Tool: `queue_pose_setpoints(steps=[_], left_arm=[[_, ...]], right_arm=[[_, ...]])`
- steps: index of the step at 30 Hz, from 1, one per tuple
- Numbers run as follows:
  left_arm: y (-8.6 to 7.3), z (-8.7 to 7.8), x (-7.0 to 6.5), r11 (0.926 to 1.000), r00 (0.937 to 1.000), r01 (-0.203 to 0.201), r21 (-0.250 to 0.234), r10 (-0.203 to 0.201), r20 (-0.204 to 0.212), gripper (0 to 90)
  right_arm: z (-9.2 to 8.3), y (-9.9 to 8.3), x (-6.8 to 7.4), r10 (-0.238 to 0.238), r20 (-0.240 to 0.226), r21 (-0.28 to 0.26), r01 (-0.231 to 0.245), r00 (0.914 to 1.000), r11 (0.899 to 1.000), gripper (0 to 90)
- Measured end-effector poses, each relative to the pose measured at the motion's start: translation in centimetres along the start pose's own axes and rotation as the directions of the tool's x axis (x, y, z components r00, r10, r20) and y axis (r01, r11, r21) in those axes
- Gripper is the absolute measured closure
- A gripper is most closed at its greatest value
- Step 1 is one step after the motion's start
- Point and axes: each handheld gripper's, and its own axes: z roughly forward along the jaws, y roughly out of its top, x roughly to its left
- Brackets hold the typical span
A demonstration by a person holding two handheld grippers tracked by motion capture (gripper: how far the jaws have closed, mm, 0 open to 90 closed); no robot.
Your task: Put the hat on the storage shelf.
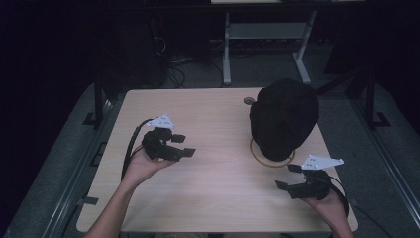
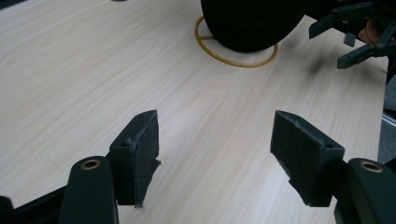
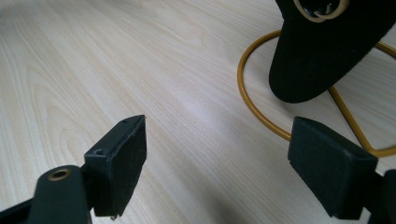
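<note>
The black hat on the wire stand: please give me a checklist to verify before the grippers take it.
1. Left gripper has open jaws with nothing between them: ok.
2. Right gripper has open jaws with nothing between them: ok.
3. Black hat sits on the gold wire stand, not yet touched by either gripper: ok.
4. Bare table lies between the left gripper and the hat, path free: ok.
5. Right gripper is close to the stand's ring, near side: ok.
6. Whether the hat is fastened to the stand: cannot tell.
</note>
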Motion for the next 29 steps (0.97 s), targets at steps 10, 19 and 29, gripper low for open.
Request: queue_pose_setpoints(steps=[10, 19, 29], left_arm=[[-3.0, -0.6, -0.3, 0.9999, 0.9999, 0.016, 0.005, -0.016, -0.002, 31.4], [-5.4, -1.9, -0.7, 0.9985, 0.9988, 0.047, -0.027, -0.048, -0.014, 29.8], [-6.9, -2.7, -1.0, 0.9953, 0.9962, 0.081, -0.052, -0.08, 0.034, 26.2]], right_arm=[[0.2, -0.1, 0.5, -0.002, 0.006, 0.007, 0.002, 1.0, 1.0, 19.2], [0.1, -0.3, 1.6, -0.015, 0.01, 0.01, 0.015, 0.9998, 1.0, 19.3], [0.4, -0.2, 2.0, -0.031, 0.002, 0.019, 0.031, 0.9995, 0.999, 19.3]])
